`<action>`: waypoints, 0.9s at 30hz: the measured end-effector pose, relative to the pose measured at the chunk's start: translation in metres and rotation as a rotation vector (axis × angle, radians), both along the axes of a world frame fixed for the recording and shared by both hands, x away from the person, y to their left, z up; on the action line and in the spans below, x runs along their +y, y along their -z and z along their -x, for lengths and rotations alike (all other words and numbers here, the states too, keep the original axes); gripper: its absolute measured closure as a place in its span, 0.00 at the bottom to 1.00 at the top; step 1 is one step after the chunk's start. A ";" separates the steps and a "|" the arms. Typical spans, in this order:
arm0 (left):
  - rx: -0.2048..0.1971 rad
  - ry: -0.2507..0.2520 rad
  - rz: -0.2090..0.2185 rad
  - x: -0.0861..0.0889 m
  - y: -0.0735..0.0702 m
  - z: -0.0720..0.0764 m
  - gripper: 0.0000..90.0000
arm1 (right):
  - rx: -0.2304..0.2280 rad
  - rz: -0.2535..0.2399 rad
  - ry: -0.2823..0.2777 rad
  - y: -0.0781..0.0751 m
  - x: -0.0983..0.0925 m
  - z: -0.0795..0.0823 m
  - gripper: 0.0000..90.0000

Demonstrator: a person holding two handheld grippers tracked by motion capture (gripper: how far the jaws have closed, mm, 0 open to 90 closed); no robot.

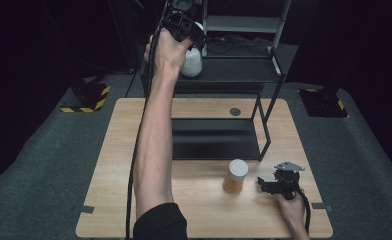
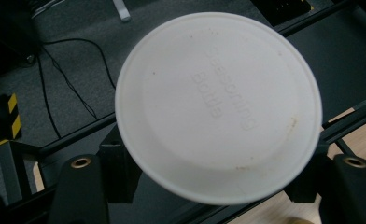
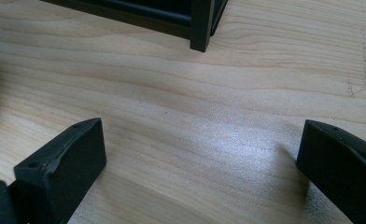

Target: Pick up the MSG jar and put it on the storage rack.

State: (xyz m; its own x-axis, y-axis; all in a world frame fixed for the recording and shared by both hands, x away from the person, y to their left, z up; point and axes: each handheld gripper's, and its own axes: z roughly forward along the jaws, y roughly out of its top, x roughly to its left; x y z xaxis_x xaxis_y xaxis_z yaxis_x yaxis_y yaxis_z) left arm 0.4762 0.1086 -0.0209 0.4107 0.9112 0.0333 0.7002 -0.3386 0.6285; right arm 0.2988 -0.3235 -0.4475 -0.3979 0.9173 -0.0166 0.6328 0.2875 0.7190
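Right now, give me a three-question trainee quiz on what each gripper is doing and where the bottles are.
1. True or false: the left gripper holds the white bottle over the black rack.
2. The right gripper has its jaws: A open, B shut on the amber bottle.
3. What does the amber bottle stand on?

Key: 1 true. 2 A. 3 The wooden table, in front of the rack.

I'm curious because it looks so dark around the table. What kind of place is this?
Probably a lab or studio for recording handling work: a wooden table on grey carpet, a black metal shelf rack on it, dark surroundings, and yellow-black striped stand bases on the floor.
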 end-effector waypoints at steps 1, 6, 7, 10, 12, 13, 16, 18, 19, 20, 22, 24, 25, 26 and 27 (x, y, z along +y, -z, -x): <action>0.002 0.000 -0.003 -0.001 0.000 -0.001 0.39 | 0.000 0.000 0.000 0.000 0.000 0.000 0.01; 0.009 0.000 -0.002 -0.001 0.001 -0.003 0.39 | 0.000 0.000 0.000 0.000 0.000 0.000 0.01; 0.011 0.002 -0.004 -0.001 0.000 -0.003 0.39 | 0.000 0.000 0.000 0.000 0.000 0.000 0.01; 0.014 0.003 0.005 0.001 0.001 -0.004 0.39 | 0.000 0.000 0.000 0.000 0.000 0.000 0.01; 0.018 0.003 0.012 0.004 0.001 -0.005 0.39 | 0.000 0.000 0.000 0.000 0.000 0.000 0.01; 0.020 0.003 0.018 0.005 0.001 -0.006 0.39 | 0.000 0.000 0.000 0.000 0.000 0.000 0.01; 0.023 0.002 0.025 0.007 0.001 -0.007 0.39 | -0.001 0.000 0.000 0.000 0.000 0.000 0.01; 0.022 0.006 0.028 0.009 0.002 -0.007 0.39 | -0.001 0.000 0.000 0.000 0.000 0.000 0.01; 0.020 0.007 0.029 0.009 0.002 -0.007 0.39 | 0.000 0.000 0.000 0.000 0.000 0.000 0.01; 0.019 0.008 0.031 0.010 0.003 -0.007 0.39 | 0.000 0.000 0.000 0.000 0.000 0.000 0.01; 0.016 0.007 0.036 0.011 0.003 -0.007 0.39 | 0.000 0.000 0.000 0.000 0.000 0.000 0.01; 0.013 0.007 0.036 0.010 0.004 -0.006 0.38 | 0.000 0.000 0.000 0.000 0.000 0.000 0.01; 0.010 0.007 0.035 0.010 0.004 -0.006 0.38 | -0.001 0.000 -0.001 0.000 0.000 0.000 0.01; 0.010 0.006 0.037 0.010 0.005 -0.006 0.38 | 0.000 0.000 0.000 0.000 0.000 0.000 0.01; 0.011 0.007 0.036 0.010 0.004 -0.006 0.38 | 0.000 0.000 0.000 0.000 0.000 0.000 0.01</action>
State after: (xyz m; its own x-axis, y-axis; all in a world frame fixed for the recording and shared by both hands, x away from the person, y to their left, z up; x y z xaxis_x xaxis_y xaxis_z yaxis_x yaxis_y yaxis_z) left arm 0.4821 0.1190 -0.0254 0.4174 0.9087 -0.0044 0.7048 -0.3207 0.6328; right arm 0.2987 -0.3235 -0.4476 -0.3982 0.9171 -0.0171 0.6323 0.2879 0.7192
